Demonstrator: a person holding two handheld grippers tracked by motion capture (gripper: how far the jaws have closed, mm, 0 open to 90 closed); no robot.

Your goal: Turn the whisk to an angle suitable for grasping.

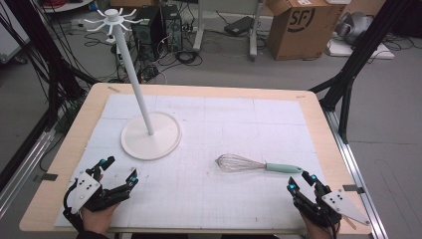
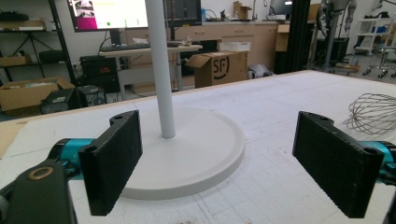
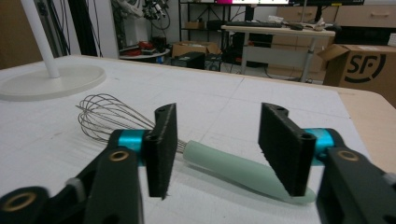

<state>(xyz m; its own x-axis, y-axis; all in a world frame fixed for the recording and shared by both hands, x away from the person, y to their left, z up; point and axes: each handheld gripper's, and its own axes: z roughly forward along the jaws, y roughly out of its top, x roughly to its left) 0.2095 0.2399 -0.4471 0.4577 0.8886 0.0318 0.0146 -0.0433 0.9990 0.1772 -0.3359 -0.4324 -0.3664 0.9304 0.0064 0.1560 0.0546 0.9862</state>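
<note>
Right gripper view: whisk handle [image 3: 238, 170] between spread fingers [image 3: 161, 149], untouched.

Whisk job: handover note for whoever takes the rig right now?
Left gripper: open, holding nothing, low over the mat in front of the white stand.
Right gripper: open, just short of the whisk, jaws either side of its green handle in the right gripper view, not pressing.
Whisk lies flat on the mat, wires toward the stand.
Done: approach. Left: grip and lift the whisk; probably hang it on the stand's hooks.
</note>
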